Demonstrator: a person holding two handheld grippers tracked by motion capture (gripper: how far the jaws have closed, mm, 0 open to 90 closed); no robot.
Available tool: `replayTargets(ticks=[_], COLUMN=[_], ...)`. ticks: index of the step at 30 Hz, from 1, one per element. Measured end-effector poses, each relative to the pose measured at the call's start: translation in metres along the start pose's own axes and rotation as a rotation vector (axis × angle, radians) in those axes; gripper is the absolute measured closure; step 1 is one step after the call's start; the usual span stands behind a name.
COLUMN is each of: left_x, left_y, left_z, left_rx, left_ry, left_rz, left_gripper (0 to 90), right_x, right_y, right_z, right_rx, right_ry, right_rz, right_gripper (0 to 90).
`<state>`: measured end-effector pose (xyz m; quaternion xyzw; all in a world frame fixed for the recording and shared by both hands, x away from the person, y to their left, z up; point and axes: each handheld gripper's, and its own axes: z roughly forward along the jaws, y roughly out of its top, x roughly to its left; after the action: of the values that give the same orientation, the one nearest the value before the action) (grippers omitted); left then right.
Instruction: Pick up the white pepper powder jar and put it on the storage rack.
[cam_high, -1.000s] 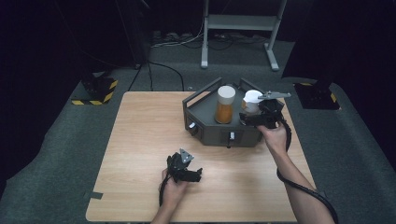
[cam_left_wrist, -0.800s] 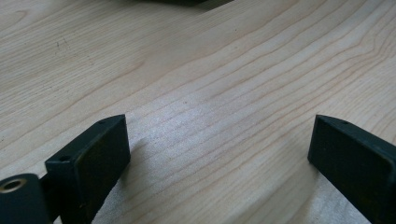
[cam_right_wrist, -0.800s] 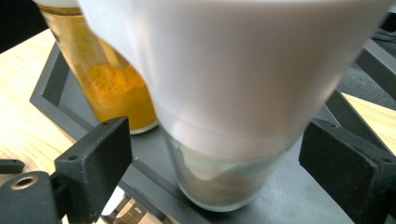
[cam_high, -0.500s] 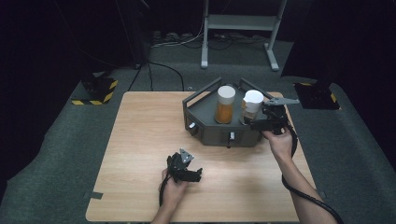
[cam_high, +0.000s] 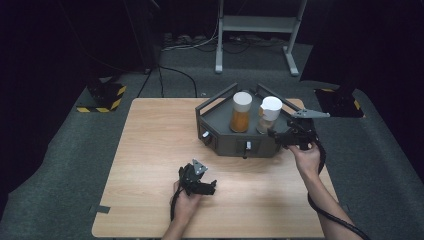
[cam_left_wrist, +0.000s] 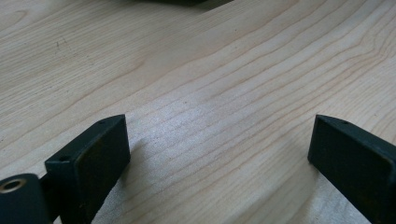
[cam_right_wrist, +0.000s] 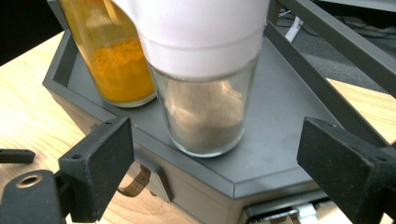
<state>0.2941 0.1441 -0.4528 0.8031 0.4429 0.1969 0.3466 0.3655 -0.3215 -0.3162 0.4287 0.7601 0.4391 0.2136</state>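
Note:
A dark grey tray (cam_high: 218, 123) stands on the far right of the wooden table (cam_high: 150, 140). In it stand two white-lidded glass jars, side by side: one of orange powder (cam_high: 240, 114) (cam_right_wrist: 116, 60) and one of pale powder (cam_high: 269, 116) (cam_right_wrist: 205, 112). My right gripper (cam_high: 275, 134) (cam_right_wrist: 217, 140) is at the tray's right front corner. It points at the pale jar, open, and the jar stands clear beyond its jaws, which have just been closing a little on nothing. My left gripper (cam_high: 210, 188) (cam_left_wrist: 217, 135) rests open over bare wood near the table's front.
The tray (cam_right_wrist: 289, 93) has raised rails along its back sides and small fittings on its front wall. Beyond the table are a metal stand (cam_high: 255, 30), floor cables, and two yellow-and-black striped bases (cam_high: 102, 97) on grey carpet.
My right gripper has drawn back from the pale jar, toward the right and the near side. The jar now stands on its own in the tray. The left gripper has not moved.

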Motion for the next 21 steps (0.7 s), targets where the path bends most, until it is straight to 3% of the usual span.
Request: replayTargets(ticks=[21], left_x=[0.000], left_y=[0.000], left_z=[0.000], left_rx=[0.000], left_ry=[0.001], left_rz=[0.002], left_gripper=[5.6], right_x=[-0.003], right_y=[-0.050], right_z=[-0.023], right_rx=[0.022], right_ry=[-0.031], right_rz=[0.067], right_gripper=[11.9])
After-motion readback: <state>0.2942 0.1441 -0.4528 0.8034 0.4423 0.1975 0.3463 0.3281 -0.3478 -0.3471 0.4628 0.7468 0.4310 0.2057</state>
